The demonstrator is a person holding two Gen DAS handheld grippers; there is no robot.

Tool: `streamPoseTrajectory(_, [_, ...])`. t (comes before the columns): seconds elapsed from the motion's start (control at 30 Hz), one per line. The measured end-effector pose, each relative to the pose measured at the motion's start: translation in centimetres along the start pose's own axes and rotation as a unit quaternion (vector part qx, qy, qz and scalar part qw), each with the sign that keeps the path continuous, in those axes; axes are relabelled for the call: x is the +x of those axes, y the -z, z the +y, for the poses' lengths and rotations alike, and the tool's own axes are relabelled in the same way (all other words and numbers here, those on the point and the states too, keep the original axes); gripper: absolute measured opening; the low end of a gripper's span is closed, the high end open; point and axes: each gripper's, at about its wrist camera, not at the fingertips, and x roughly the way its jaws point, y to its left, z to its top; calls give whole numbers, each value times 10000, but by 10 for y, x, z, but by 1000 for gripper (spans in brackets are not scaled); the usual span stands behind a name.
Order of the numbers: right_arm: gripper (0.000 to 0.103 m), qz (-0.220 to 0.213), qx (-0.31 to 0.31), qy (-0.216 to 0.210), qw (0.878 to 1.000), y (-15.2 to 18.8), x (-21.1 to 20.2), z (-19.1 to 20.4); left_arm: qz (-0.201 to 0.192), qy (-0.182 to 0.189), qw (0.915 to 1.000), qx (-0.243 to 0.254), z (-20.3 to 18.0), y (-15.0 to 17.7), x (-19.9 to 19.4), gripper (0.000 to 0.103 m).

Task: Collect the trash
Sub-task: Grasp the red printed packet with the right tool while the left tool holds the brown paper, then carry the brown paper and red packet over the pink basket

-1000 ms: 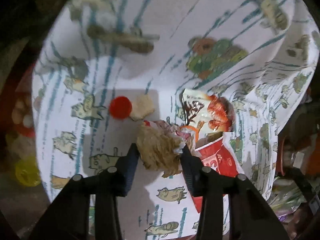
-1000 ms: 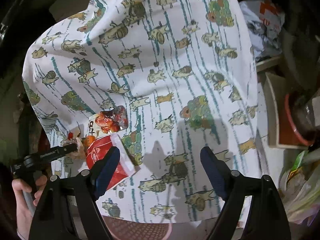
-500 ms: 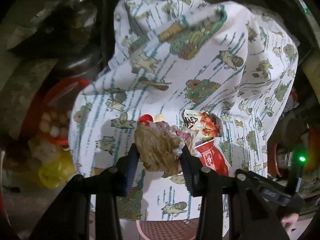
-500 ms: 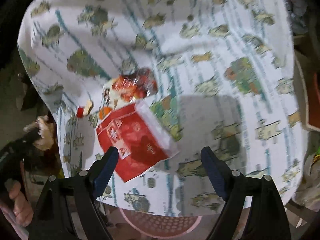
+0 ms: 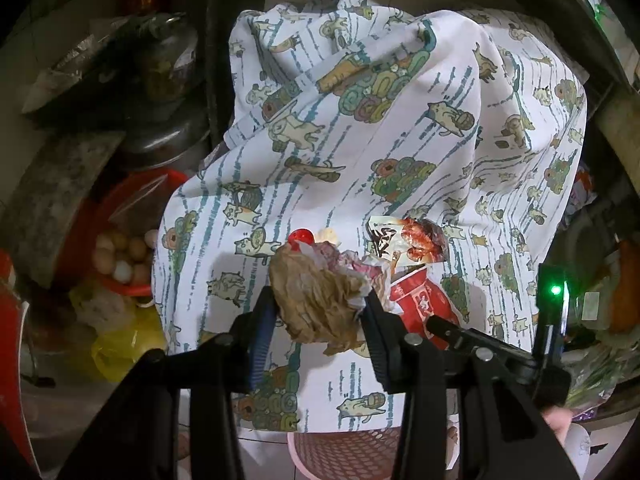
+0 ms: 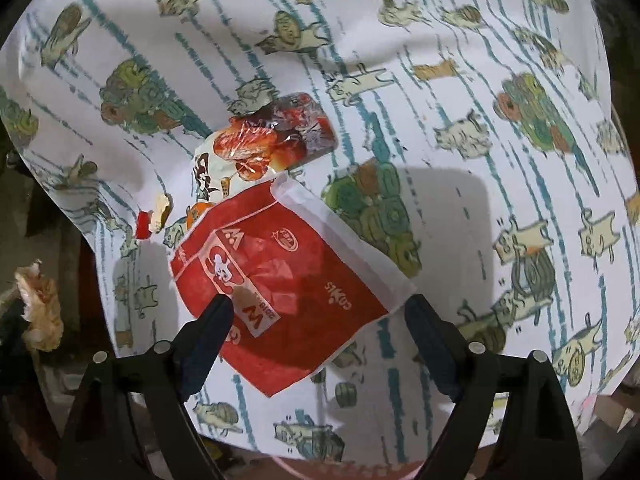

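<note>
Right wrist view: the right gripper (image 6: 316, 312) has just been widening its fingers, which stand wide apart astride the red-and-white packet (image 6: 280, 280) without pressing it; it lies flat on the cat-print cloth (image 6: 440, 80) covering the surface. The left gripper (image 5: 320, 312) clamps a crumpled brown paper wad (image 5: 316, 300). A pink mesh basket (image 5: 340, 452) sits below the cloth's edge, its contents unclear.

Cat-print cloth (image 6: 460, 80) covers surface — on it: red packet (image 6: 288, 280), snack wrapper (image 6: 260, 148), red cap (image 5: 300, 236).
</note>
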Motion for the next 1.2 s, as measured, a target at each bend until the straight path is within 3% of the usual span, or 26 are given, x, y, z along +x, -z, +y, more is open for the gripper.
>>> streamPoseTrajectory(0.17, [103,-140,-74,141,9998,1,10,13,-25,-13,10000,2,0,0,0,41])
streamPoseTrajectory(0.37, [103,-193,-652,808,9944,3,25,39,-3,-11,10000,5,0,0,1,41])
streamPoseTrajectory(0.43, [97,-192,-1090,1188,9867,6,30,52,-4,-49,10000,29,0,0,2,41])
streamPoseTrajectory(0.47, [87,-257,-1257,1258,9837,8,29,56,-7,-66,10000,38,0,0,2,41])
streamPoseTrajectory(0.5, [68,-328,-1406,1227,9819,9,27,61,-12,-87,10000,47,-1,0,2,41])
streamPoseTrajectory(0.6, [27,-327,-1555,922,9830,9,19,68,-24,-143,9999,63,-1,1,2,41])
streamPoseTrajectory(0.7, [21,-447,-1699,811,9811,12,9,71,-105,-277,9995,77,-1,1,0,41])
streamPoseTrajectory(0.87, [20,-735,-1771,489,9802,17,-24,69,-206,-395,9990,73,1,1,-5,41])
streamPoseTrajectory(1.2, [20,-1303,-1635,306,9774,19,-88,30,-384,-155,9990,160,-6,5,-22,41])
